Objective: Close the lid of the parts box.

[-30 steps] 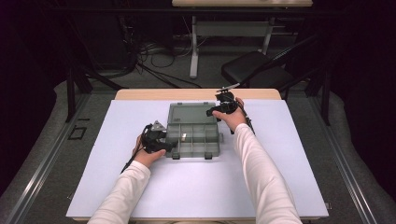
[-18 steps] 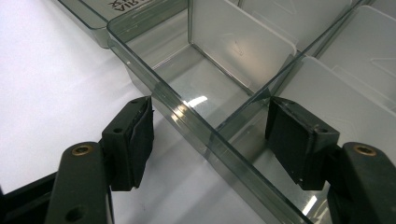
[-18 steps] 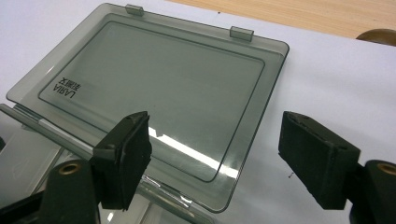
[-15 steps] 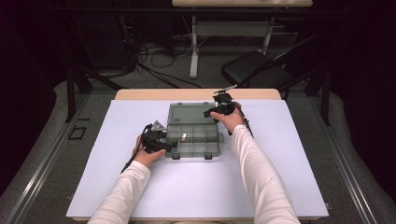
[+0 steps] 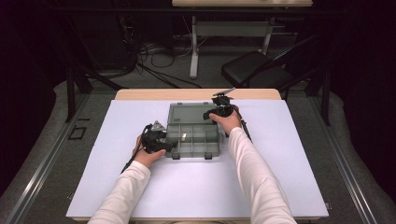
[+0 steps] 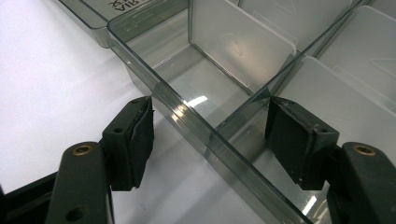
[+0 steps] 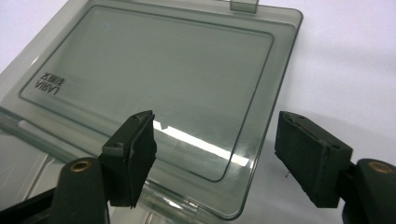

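Barely shifted since a second ago, the smoky clear plastic compartment box point(image 5: 194, 139) lies open, its wall between the left gripper's point(image 6: 210, 140) spread, untouching jaws, while the right gripper point(image 7: 217, 154), just closing somewhat, straddles the flat lid's point(image 7: 159, 79) corner ungripped.

This is looking like a lab or test room set up for recording, not a home. A plain desk point(image 5: 140, 94) is standing in a dark space, its top covered by a white sheet point(image 5: 196, 186) reaching nearly to every edge. Beyond the far edge, cables point(image 5: 149, 53) are trailing over grey carpet, a black chair point(image 5: 252, 67) is sitting empty, and 1 more table point(image 5: 233, 28) is standing behind.
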The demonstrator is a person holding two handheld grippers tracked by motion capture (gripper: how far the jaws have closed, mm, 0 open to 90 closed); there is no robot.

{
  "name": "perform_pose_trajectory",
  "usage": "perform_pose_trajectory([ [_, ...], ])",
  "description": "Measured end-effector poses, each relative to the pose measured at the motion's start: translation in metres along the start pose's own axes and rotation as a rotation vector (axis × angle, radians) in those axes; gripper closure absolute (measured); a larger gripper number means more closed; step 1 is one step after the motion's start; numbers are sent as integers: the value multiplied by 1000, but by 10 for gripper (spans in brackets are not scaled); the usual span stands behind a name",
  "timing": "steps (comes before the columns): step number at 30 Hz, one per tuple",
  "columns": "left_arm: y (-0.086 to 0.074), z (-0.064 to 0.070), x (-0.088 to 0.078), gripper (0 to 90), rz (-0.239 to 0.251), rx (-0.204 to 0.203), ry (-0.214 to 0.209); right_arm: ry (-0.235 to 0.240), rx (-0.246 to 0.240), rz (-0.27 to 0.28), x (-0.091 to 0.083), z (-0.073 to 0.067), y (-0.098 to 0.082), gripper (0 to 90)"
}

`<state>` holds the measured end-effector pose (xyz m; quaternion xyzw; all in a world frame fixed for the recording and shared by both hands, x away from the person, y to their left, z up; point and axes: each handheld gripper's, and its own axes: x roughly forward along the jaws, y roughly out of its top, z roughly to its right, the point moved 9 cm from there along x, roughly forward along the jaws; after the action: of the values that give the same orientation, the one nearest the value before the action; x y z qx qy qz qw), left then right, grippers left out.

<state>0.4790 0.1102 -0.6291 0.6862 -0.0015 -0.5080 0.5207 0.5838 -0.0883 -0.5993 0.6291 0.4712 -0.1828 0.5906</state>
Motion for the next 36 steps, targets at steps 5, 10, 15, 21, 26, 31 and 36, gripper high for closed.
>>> perform_pose_trajectory([
  [5, 0, 0, 0, 332, 1, -1, -1, 2, 17, 3, 2, 1, -1, 281],
  [10, 0, 0, 0, 332, 1, -2, -1, 25, 45, 2, 4, 2, -3, 280],
  [15, 0, 0, 0, 332, 1, -2, -1, 22, 45, -65, 6, 3, -11, 279],
  [21, 0, 0, 0, 332, 1, -2, 0, 55, 68, -35, 11, 0, -10, 270],
  [26, 0, 0, 0, 332, 1, -2, -1, 57, 73, -47, 11, -1, -11, 255],
  [31, 0, 0, 0, 333, 1, -3, -1, 56, 77, -41, 11, 0, -11, 269],
  [36, 0, 0, 0, 333, 1, -2, -2, 63, 91, -34, 11, 0, -10, 270],
])
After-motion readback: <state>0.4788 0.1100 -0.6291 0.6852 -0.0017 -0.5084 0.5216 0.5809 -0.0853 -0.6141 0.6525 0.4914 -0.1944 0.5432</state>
